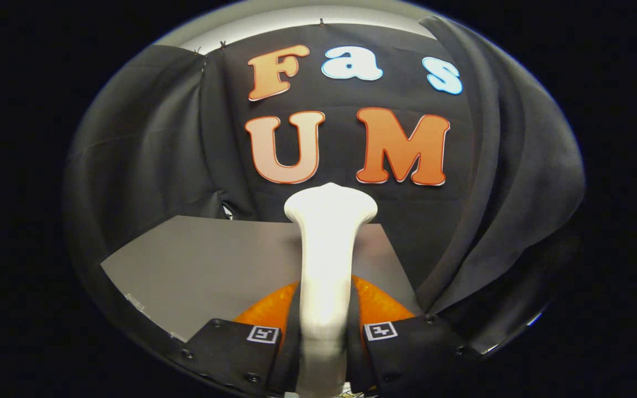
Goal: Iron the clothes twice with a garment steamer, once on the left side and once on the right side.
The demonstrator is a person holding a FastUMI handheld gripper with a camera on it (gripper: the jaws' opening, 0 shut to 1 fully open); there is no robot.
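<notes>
Steamer look: the garment steamer [327,260] is a smooth, plain white body with a slim neck that widens into a flared, flattened head with rounded corners and a slight bump at its top middle; its surface is glossy and brightly lit, with no markings visible.
Steamer place: it sits between the two fingers of the gripper [324,337], running up out of them, its head well beyond the fingertips and above the far edge of the table [202,265].
Long axis: it runs straight ahead along the fingers, lined up with the gripper's own forward direction.
Pointing: the flared head points away from the gripper toward the black cloth wall [147,155] at the back of the booth; the handle end drops down between the fingers and out of sight.
Jaws: clamped on the steamer's neck, one finger pressed against each side, with no gap visible between either finger and the white body.
Finger markers: each finger carries a small square black-and-white tag [263,334] on its upper face.
Table: a flat grey surface lying below and to the left of the steamer, with its far edge meeting the cloth wall.
Clothes: I cannot tell where the garment is from this view.
</notes>
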